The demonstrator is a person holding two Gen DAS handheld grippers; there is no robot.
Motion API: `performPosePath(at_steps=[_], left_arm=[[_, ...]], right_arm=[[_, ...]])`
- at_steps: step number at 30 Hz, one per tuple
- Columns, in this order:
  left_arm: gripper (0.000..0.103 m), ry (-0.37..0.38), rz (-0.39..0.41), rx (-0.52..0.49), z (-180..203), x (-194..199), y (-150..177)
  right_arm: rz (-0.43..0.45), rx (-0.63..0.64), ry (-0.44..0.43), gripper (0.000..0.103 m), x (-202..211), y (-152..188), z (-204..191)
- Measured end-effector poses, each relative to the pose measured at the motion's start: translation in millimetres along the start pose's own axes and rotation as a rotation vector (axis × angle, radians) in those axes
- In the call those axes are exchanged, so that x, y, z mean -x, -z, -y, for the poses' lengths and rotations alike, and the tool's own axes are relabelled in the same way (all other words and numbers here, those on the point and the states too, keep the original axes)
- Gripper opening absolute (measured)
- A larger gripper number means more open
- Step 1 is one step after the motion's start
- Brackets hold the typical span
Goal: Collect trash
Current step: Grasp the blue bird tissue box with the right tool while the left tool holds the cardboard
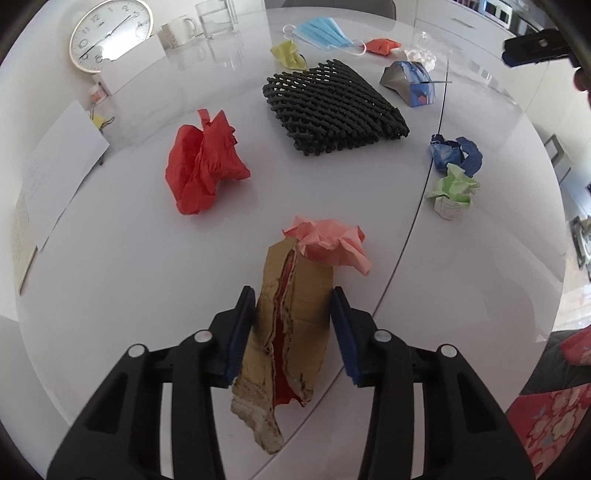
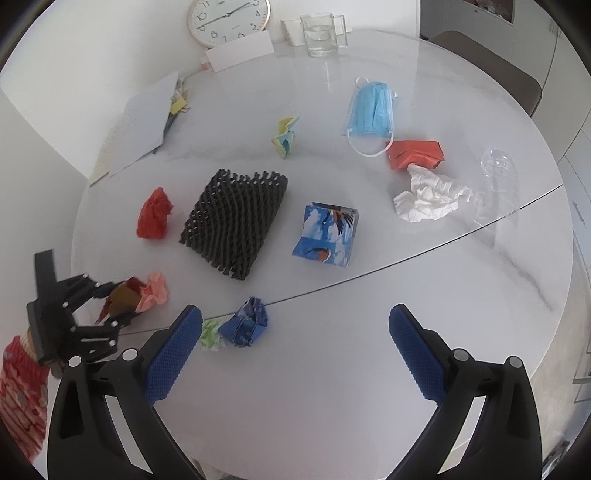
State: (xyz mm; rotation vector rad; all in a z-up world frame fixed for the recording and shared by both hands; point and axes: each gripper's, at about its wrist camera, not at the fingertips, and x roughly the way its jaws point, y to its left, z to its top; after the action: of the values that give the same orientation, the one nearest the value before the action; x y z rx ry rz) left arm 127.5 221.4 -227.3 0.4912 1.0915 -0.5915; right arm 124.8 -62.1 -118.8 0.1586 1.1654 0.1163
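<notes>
My left gripper (image 1: 293, 295) is shut on a torn brown cardboard piece (image 1: 288, 332) with a red inside, held above the white table (image 1: 129, 277). A pink crumpled paper (image 1: 328, 243) sits at the cardboard's far tip. In the right wrist view the left gripper (image 2: 110, 306) shows at the left with the cardboard (image 2: 123, 297). My right gripper (image 2: 295, 321) is open and empty above the table's near side. A blue crumpled paper (image 2: 245, 323) and a green one (image 2: 210, 334) lie just beyond its left finger.
On the table lie a red crumpled paper (image 1: 203, 166), a black foam net (image 1: 336, 107), a blue printed carton (image 2: 327, 234), a face mask (image 2: 371, 110), a white tissue (image 2: 428, 197), an orange packet (image 2: 415, 153), a yellow wrapper (image 2: 286, 134), a clear plastic bottle (image 2: 496, 184), a glass (image 2: 321, 35), a clock (image 2: 229, 20) and papers (image 2: 144, 123).
</notes>
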Motion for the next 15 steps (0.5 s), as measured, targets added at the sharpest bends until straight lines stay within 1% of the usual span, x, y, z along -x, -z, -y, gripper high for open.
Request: performPosePath(at_steps=[2, 4, 5, 7, 8, 10, 12, 15], left_arm=[[0.041, -0.008, 0.008, 0.032, -2, 6, 3], [0.041, -0.014, 0.022, 0.088, -6, 16, 7], [0.041, -0.014, 0.029, 0.105, -7, 20, 8], [0.041, -0.029, 0.049, 0.172, -7, 36, 12], [0.041, -0.031, 0.055, 0.194, -7, 40, 14], [0.041, -0.04, 0.069, 0.25, -1, 54, 16], [0.041, -0.053, 0.084, 0.285, 5, 64, 17], [0.041, -0.065, 0.09, 0.335, 19, 73, 17]], right_arm=[[-0.001, -0.008, -0.001, 0.1, -10, -5, 3], [-0.007, -0.017, 0.009, 0.1, -24, -12, 6], [-0.004, -0.025, 0.016, 0.1, -34, -16, 8], [-0.012, -0.049, 0.035, 0.1, -55, -25, 14], [-0.013, -0.066, 0.044, 0.096, -63, -29, 17], [-0.015, -0.113, 0.055, 0.092, -79, -36, 24], [-0.008, -0.161, 0.061, 0.09, -89, -40, 31], [-0.013, -0.198, 0.08, 0.083, -100, -43, 35]])
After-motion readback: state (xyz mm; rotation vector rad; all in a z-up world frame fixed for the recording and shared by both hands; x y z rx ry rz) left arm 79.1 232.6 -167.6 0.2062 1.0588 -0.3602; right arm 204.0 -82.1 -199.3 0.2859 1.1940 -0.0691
